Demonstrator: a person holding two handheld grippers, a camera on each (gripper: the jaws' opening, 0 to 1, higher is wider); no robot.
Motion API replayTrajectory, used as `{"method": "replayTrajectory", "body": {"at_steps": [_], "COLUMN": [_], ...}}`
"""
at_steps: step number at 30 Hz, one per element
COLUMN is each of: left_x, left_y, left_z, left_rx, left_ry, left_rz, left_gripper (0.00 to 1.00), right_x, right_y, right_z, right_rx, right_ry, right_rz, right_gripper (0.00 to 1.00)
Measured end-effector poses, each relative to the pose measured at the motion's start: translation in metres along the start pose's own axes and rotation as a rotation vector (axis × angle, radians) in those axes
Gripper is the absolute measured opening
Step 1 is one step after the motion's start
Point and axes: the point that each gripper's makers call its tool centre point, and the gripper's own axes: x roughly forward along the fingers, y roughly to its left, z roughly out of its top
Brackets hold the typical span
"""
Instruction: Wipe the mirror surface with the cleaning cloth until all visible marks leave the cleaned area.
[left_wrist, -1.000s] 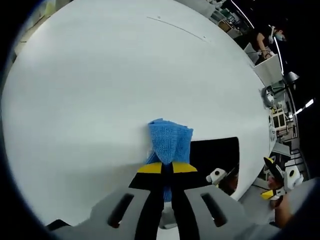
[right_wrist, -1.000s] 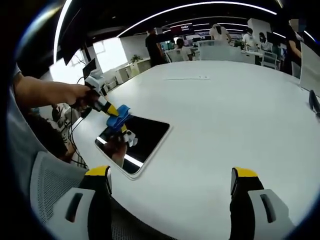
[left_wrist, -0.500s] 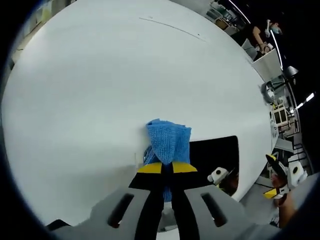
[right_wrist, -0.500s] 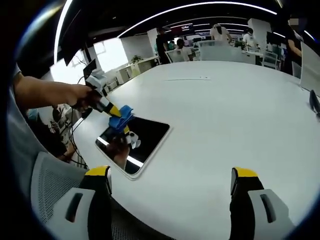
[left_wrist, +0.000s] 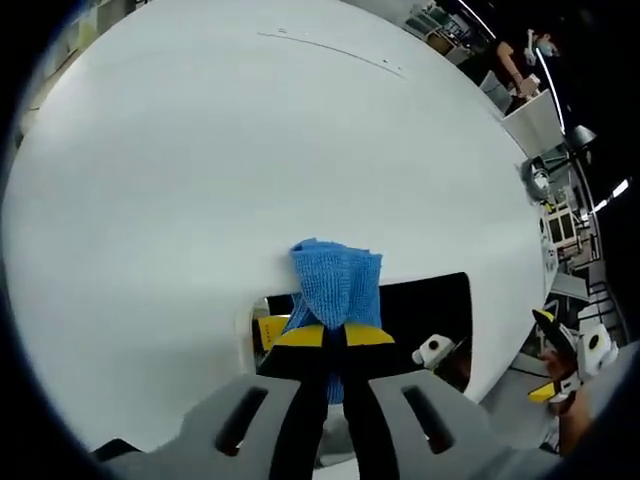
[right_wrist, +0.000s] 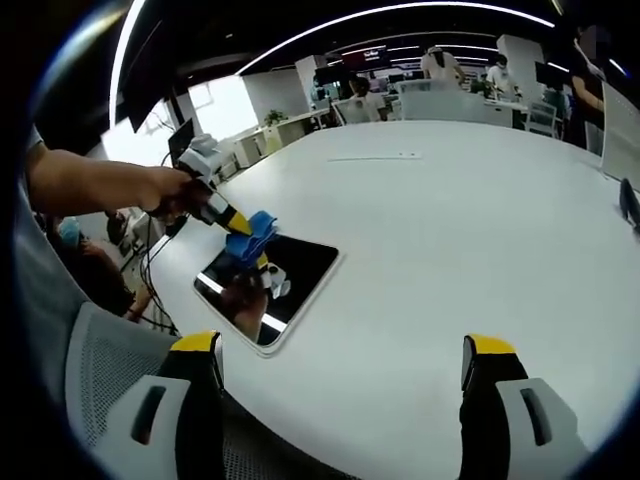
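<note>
Cloth: blue cleaning cloth (left_wrist: 337, 283) sits bunched between the jaws of my left gripper (left_wrist: 334, 335), which is clenched on it; in the right gripper view the same cloth (right_wrist: 252, 235) shows at about 10 o'clock from the centre, pressed down onto the mirror
Mirror: dark rectangular mirror (right_wrist: 288, 283) with a pale frame lies flat on the white table (right_wrist: 450, 230), near the table's edge at my side; in the left gripper view its dark glass (left_wrist: 425, 310) spreads toward 3 o'clock from the cloth, and it reflects my gripper's yellow tips (a small white part too)
Left gripper: seen from the right gripper view (right_wrist: 236, 221), it comes in from 9 o'clock in my hand (right_wrist: 165, 193), angled down at the mirror's far corner
Right gripper: my right gripper (right_wrist: 340, 362) hangs released, jaws spread wide at 6 o'clock with nothing between them, above the near table edge and well apart from the mirror; from the left gripper view it shows small at 4 o'clock (left_wrist: 560, 360)
Background: people (right_wrist: 440, 66) stand beyond the table's far side at 12 o'clock
</note>
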Motion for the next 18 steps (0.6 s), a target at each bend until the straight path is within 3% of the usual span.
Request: {"method": "replayTrajectory", "body": {"at_steps": [18], "left_x": [0.016], "left_y": [-0.036], "left_z": [-0.003], "left_rx": [0.035], "left_ry": [0.006], "left_rz": [-0.031], "left_gripper": [0.03], "right_x": [-0.012], "right_y": [-0.005], "right_z": [0.000], "right_rx": [0.006], "right_ry": [-0.018], "right_rz": [-0.006], "right_gripper": [0.98]}}
